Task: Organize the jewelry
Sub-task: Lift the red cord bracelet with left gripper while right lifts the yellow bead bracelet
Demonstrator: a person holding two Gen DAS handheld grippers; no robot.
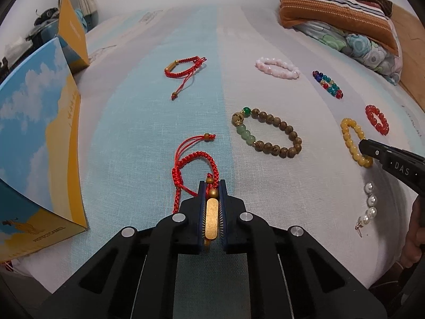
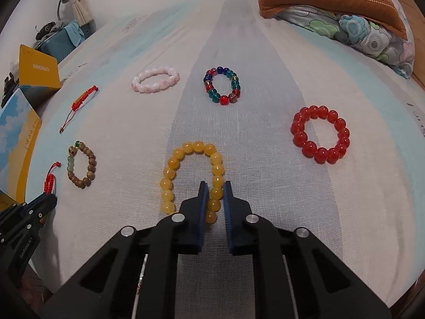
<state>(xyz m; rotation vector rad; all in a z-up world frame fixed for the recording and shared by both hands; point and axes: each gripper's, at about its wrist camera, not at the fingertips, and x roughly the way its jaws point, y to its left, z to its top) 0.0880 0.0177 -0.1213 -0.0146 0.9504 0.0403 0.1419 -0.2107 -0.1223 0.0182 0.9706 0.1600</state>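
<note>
Left gripper (image 1: 212, 186) is clamping the red cord bracelet (image 1: 196, 164) near the box (image 1: 39, 133), right gripper (image 2: 214, 186) is pinching the yellow bead bracelet (image 2: 191, 175) mid-sheet, open cloth all around.

Both wrist views are evenly and softly lit, moderately bright, with no hard light source in frame. Shadows are faint: only thin, soft ones hug the yellow bead bracelet (image 2: 192, 178) and the wooden bead bracelet (image 1: 268, 135) on the pale striped bedsheet (image 1: 148, 122). Small highlights glint on the red bead bracelet (image 2: 321, 134) and on the gold tube (image 1: 211, 219) at lower centre. Fisheye distortion bows the bed into a dome and darkens all four corners into black vignette. The centre is sharp; the folded bedding (image 1: 342, 13) at upper right looks softer and stretched.
</note>
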